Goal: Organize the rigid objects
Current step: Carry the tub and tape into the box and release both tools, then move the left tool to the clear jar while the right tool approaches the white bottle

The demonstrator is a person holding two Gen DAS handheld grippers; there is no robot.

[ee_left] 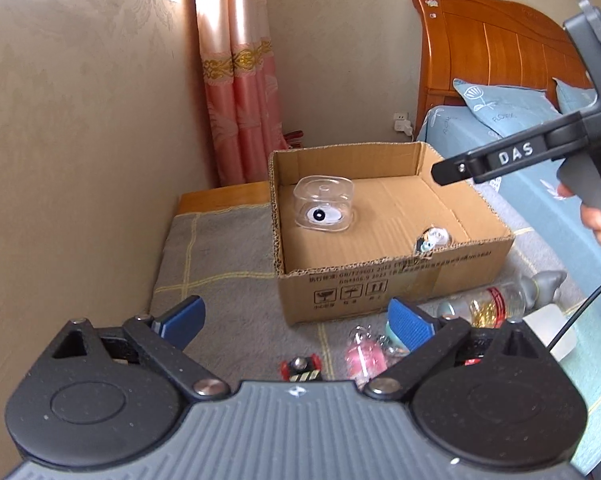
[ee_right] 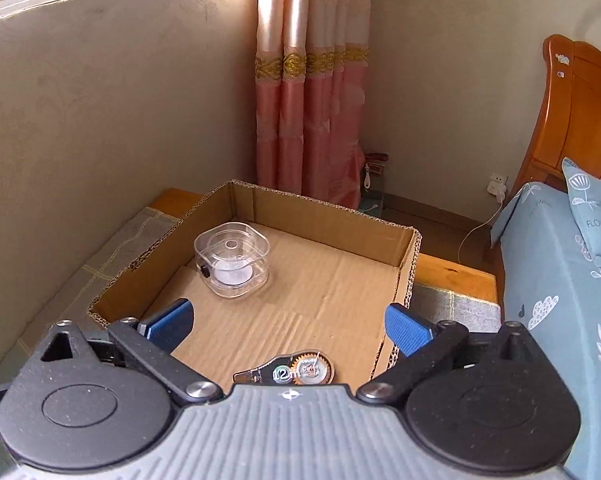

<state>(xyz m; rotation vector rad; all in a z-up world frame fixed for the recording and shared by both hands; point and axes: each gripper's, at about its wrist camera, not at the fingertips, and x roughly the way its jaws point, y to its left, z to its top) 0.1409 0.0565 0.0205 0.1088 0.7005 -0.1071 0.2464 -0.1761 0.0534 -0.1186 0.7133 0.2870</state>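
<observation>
An open cardboard box (ee_left: 400, 292) stands on a grey checked mat (ee_left: 220, 264). Inside it are a clear plastic container (ee_left: 323, 208) and a small correction-tape dispenser (ee_left: 430, 240); both also show in the right wrist view, the container (ee_right: 232, 264) and the dispenser (ee_right: 296, 370). My left gripper (ee_left: 296, 320) is open and empty, above the mat in front of the box. Below it lie a small red and black toy (ee_left: 300, 368), a pink keychain (ee_left: 364, 354) and a clear bottle of gold beads (ee_left: 496, 302). My right gripper (ee_right: 288, 326) is open and empty over the box (ee_right: 408, 264).
A beige wall (ee_left: 60, 140) runs along the left. A pink curtain (ee_left: 240, 80) hangs behind the box. A bed with blue bedding (ee_left: 540, 184) and a wooden headboard (ee_left: 492, 44) is on the right. A white thing (ee_left: 548, 328) lies by the bottle.
</observation>
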